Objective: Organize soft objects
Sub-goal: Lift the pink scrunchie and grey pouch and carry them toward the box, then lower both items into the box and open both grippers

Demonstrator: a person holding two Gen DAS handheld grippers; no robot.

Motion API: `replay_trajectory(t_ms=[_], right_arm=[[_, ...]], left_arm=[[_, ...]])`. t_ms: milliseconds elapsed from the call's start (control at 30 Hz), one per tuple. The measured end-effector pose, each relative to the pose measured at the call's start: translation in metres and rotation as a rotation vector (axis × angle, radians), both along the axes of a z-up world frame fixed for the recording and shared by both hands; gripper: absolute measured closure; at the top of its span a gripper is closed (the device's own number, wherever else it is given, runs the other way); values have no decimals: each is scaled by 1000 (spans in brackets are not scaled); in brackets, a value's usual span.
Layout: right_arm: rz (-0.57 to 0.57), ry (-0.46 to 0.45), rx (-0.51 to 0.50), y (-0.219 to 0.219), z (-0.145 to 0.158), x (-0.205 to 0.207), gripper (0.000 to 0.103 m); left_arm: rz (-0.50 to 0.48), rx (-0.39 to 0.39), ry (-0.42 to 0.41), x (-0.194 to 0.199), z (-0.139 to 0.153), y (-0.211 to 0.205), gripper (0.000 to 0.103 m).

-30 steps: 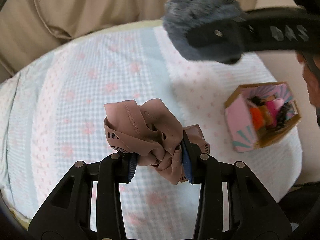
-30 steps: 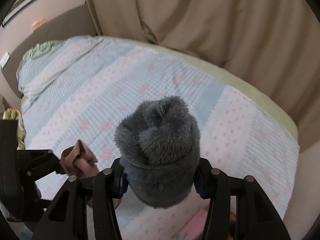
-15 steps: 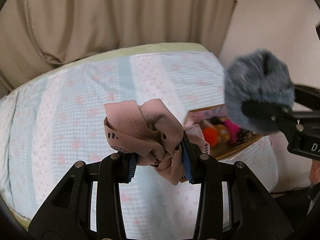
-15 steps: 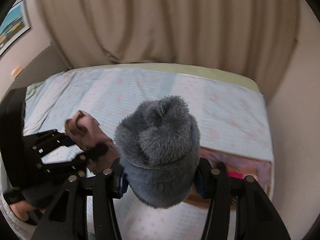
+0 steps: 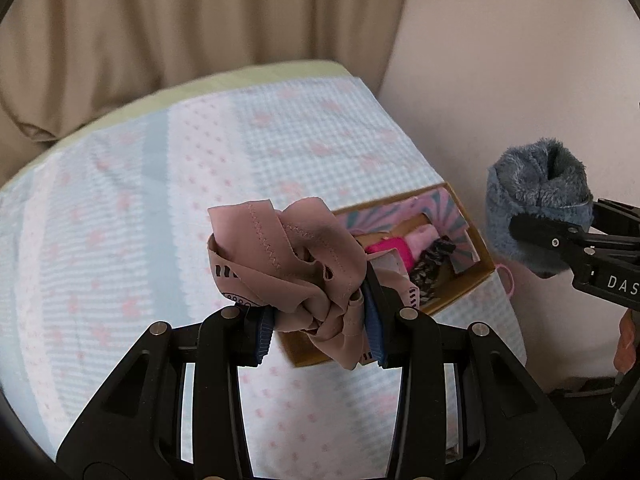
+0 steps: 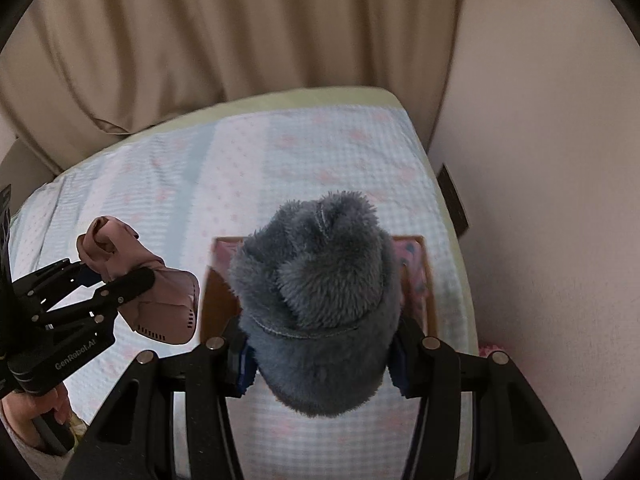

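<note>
My left gripper [image 5: 320,324] is shut on a crumpled dusty-pink cloth [image 5: 288,264] and holds it above the near end of an open cardboard box [image 5: 468,276]. The box sits on the bed and holds pink, magenta and dark soft items [image 5: 404,248]. My right gripper [image 6: 320,360] is shut on a fluffy grey-blue sock [image 6: 320,292], held over the same box [image 6: 424,280], which it mostly hides. In the left wrist view the sock [image 5: 536,200] hovers right of the box. In the right wrist view the left gripper [image 6: 100,284] and cloth [image 6: 160,296] are at left.
The bed has a light blue and white quilt with pink dots [image 5: 140,208]. Beige curtains [image 5: 180,32] hang behind it and a plain wall [image 6: 540,160] runs along its right side. The box sits close to the bed's right edge.
Both grippers have swung right toward the box, which now lies under and just beyond them. The sock moved from upper frame to the right of the box. Both grips are unchanged.
</note>
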State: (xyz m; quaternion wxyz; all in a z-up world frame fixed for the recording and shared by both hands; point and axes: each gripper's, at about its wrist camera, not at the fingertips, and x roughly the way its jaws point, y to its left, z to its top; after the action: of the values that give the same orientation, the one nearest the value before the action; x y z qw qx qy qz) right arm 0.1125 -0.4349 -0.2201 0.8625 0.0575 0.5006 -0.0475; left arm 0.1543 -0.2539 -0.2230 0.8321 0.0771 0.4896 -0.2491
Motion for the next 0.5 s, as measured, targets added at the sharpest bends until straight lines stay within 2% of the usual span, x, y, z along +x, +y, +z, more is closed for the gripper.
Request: replay_trajectory(t_ms=[333, 500], right_arm=[[-57, 108, 94, -54, -73, 40, 55], [-81, 143, 144, -72, -100, 50, 55]], left_arm=[[-37, 86, 136, 26, -84, -76, 69], [-51, 107, 182, 40, -110, -102, 68]])
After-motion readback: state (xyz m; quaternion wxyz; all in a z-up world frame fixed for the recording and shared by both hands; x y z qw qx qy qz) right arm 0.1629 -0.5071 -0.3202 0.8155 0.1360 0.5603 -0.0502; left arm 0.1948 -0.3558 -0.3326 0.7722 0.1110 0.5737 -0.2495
